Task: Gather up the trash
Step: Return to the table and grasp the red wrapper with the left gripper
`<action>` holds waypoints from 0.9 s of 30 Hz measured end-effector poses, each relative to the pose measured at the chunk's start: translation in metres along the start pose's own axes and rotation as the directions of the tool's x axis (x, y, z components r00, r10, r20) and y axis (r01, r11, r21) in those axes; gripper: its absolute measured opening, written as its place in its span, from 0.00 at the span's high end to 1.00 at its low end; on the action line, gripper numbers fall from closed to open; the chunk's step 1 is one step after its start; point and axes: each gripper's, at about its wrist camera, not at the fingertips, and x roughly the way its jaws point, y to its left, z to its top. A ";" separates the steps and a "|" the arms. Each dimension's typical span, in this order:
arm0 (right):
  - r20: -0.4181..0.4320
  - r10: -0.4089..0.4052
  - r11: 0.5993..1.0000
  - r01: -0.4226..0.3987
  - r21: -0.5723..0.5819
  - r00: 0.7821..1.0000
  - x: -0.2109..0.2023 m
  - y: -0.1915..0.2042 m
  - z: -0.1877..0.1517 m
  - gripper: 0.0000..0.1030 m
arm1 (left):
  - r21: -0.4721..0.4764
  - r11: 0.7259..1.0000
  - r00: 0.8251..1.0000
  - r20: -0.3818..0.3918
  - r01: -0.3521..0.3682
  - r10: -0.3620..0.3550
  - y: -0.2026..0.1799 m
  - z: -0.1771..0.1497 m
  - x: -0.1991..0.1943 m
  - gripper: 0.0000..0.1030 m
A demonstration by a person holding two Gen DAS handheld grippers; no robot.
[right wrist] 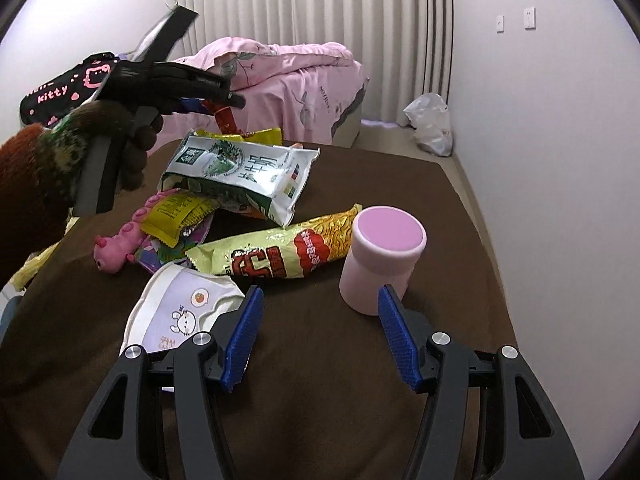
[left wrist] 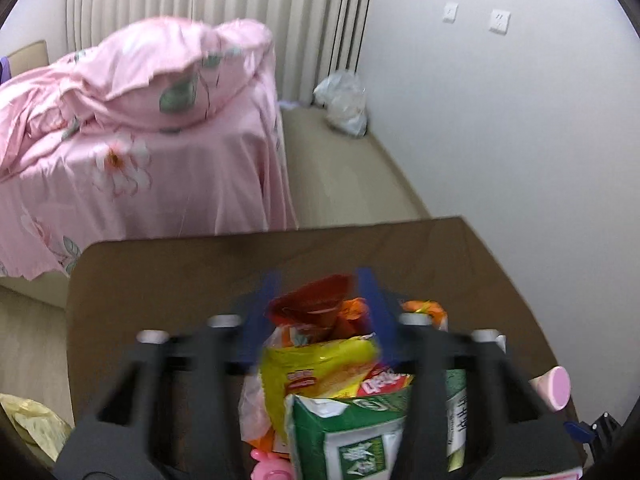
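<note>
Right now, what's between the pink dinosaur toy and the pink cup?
The yellow noodle packet lies across that stretch, between the dinosaur toy and the cup. The right wrist view shows it.

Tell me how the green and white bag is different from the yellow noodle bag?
The green and white bag is propped up on the heap, while the yellow noodle bag lies flat on the brown table. The green and white bag looks wider and has tree pictures; the yellow noodle bag is long and thin, with red letters. Both look like crinkly wrappers, and neither gripper holds either.
</note>
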 end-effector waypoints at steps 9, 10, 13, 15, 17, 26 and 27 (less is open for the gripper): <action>-0.005 0.029 1.000 -0.029 0.009 1.000 0.005 0.006 0.000 0.45 | -0.108 0.992 0.992 0.113 0.071 -0.059 0.043 -0.039 -0.084 0.72; 0.003 0.032 0.999 -0.032 0.005 0.999 0.005 0.010 0.003 0.45 | -0.114 0.991 0.991 0.122 0.074 -0.060 0.047 -0.044 -0.094 0.72; 0.017 0.039 0.999 -0.038 -0.009 0.999 0.004 0.018 0.011 0.45 | -0.133 0.988 0.990 0.128 0.081 -0.064 0.058 -0.061 -0.120 0.72; 0.020 0.042 0.999 -0.041 -0.012 0.999 0.004 0.020 0.016 0.45 | -0.162 0.982 0.989 0.124 0.097 -0.077 0.064 -0.074 -0.134 0.72; 0.018 0.044 0.999 -0.044 -0.007 0.999 0.004 0.024 0.021 0.45 | -0.191 0.975 0.988 0.121 0.117 -0.094 0.070 -0.091 -0.146 0.72; -0.033 0.025 0.999 -0.026 -0.030 0.999 0.030 0.046 0.041 0.45 | -0.256 0.960 0.991 0.099 0.114 -0.091 0.079 -0.168 -0.176 0.71; -0.039 0.022 0.999 -0.023 -0.033 0.999 0.035 0.047 0.044 0.45 | -0.262 0.959 0.992 0.092 0.110 -0.089 0.079 -0.176 -0.177 0.72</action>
